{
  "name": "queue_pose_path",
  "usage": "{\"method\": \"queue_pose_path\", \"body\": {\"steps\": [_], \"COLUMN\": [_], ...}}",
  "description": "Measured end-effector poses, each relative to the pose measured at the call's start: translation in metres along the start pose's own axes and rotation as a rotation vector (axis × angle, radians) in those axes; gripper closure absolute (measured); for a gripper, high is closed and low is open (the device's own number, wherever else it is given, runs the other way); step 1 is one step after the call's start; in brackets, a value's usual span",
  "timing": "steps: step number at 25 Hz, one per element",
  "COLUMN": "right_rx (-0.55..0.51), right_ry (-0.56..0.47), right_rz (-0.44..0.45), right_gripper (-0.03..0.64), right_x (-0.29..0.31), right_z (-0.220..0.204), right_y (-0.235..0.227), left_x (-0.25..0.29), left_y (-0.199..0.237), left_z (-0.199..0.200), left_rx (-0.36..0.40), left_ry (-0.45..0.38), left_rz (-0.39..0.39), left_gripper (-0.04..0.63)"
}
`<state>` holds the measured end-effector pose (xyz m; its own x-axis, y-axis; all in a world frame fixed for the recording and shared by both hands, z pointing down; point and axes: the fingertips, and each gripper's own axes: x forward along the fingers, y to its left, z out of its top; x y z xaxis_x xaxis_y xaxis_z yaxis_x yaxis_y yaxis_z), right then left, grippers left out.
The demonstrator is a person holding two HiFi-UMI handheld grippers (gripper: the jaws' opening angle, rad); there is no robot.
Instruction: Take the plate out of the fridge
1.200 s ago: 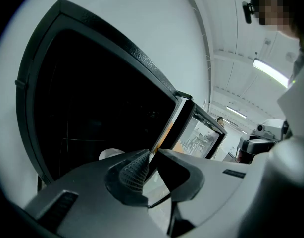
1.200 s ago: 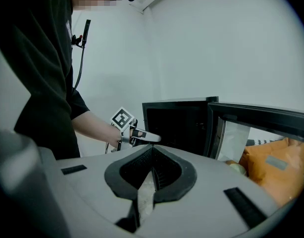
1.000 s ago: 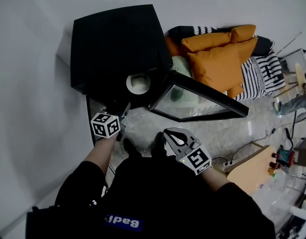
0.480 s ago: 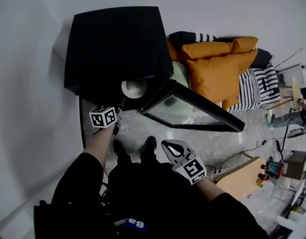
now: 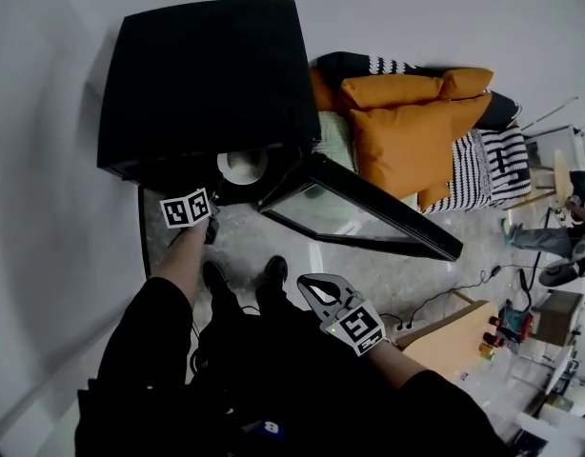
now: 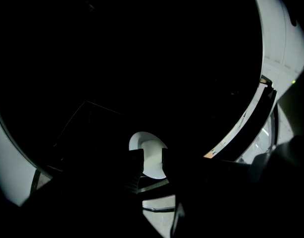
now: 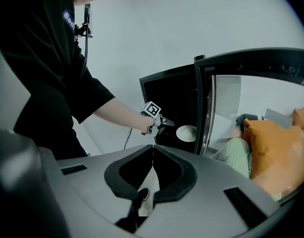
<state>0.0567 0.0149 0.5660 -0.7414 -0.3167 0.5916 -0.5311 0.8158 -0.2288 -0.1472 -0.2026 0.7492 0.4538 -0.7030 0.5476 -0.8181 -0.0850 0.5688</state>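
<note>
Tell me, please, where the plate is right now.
In the head view the plate sits inside the black fridge, at its open front, just left of the glass door.

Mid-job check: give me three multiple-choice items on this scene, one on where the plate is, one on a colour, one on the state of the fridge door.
1. Where is the plate relative to the fridge?
A. on top of it
B. inside it
C. under it

2. What colour are the big cushions?
A. orange
B. blue
C. purple

3. How is the glass door?
A. shut
B. swung open
C. taken off

Answers:
1 B: the white plate shows within the dark inside of the black fridge.
2 A: the cushions piled beside the fridge are plainly orange.
3 B: the door stands angled out from the fridge front, still attached.
</note>
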Motion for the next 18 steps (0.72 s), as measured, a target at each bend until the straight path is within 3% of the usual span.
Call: {"method": "queue_pose_path", "body": {"steps": [7,18], "right_rx": [0.001,0.098], "right_ry": [0.009,0.051], "right_rz": [0.040,0.057], "right_gripper": [0.607,0.607], "right_x": [0.014,0.011], "right_z": [-0.013,-0.038], "right_y": [0.000,0.001], "left_x": [0.020,0.044], "left_y": [0.015,0.035], "left_z": [-0.011,-0.016], "left_rx": [-0.052,-0.107], "left_ry": [0.032,0.095], "left_rz": [0.043,0.080], "left_gripper": [0.477,0.477]}}
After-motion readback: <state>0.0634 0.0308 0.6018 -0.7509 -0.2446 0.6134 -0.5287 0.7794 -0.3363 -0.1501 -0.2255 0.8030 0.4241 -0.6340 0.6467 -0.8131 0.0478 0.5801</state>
